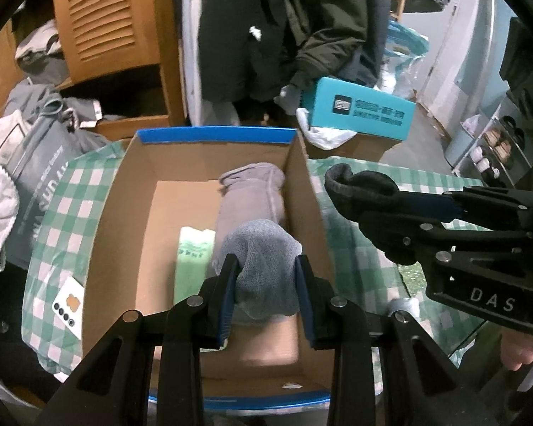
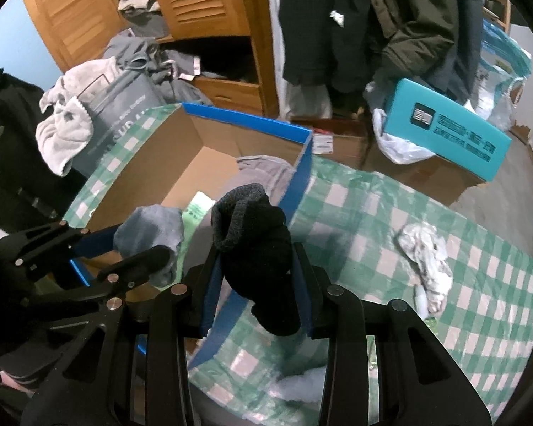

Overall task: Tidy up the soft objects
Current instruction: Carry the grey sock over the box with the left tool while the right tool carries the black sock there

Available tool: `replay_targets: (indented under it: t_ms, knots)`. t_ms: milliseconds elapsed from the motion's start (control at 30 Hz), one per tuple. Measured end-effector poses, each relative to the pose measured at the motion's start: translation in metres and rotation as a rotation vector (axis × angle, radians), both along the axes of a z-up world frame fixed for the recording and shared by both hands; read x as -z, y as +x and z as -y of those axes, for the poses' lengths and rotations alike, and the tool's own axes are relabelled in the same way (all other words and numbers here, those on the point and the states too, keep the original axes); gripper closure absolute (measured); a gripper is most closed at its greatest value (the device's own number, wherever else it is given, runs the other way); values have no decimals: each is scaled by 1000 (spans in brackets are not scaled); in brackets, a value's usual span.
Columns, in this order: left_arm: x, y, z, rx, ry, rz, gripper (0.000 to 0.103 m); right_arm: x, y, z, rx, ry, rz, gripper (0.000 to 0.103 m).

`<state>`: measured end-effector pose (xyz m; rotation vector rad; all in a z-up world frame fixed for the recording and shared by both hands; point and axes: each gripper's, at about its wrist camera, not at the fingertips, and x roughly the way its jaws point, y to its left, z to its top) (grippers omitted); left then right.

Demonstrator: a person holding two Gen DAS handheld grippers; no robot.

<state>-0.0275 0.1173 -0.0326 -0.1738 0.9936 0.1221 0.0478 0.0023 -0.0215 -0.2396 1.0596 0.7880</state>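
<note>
two socks on their way to the box

a cluttered bedroom corner: a louvred wooden wardrobe (image 2: 202, 3) with clothes spilling from its shelves, dark coats (image 1: 284, 21) hanging behind, and in front a surface covered with a green-and-white checked cloth (image 2: 408, 220). on that cloth sits an open cardboard box (image 1: 124, 191) with blue-taped rims, evidently the collecting place for the soft things.

the box already holds a long grey sock (image 1: 248, 198) laid along its right wall and a pale green packet (image 1: 195, 248) beside it, which leaves the floor to the left bare for more.

the left gripper (image 1: 266, 284) hangs over the box, its jaws closed narrowly on a bunched blue-grey sock (image 1: 263, 259). gripping it in a wad keeps the loose fabric from trailing, and its place above the open box looks like a drop being lined up.

the right gripper (image 2: 256, 277) is clamped on a black sock (image 2: 256, 241) with a grey ribbed cuff, also bunched up. it is held just outside the box's right wall, over the checked cloth, probably waiting its turn or about to cross the rim.

a crumpled white-grey rag (image 2: 426, 255) lies on the cloth well apart from the box, and something pale and blurred shows near the bottom of the right wrist view; both look like items not yet gathered. a teal carton (image 2: 451, 131) rests on another brown box behind the cloth and seems to play no part.
</note>
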Motion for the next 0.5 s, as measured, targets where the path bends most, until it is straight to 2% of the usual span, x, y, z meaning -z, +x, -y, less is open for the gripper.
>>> replay_targets:
  t_ms: [500]
  knots:
    - [11,-5,-33,-71,-2,-43,71,17,-3,-40,-47,-25,-39,68]
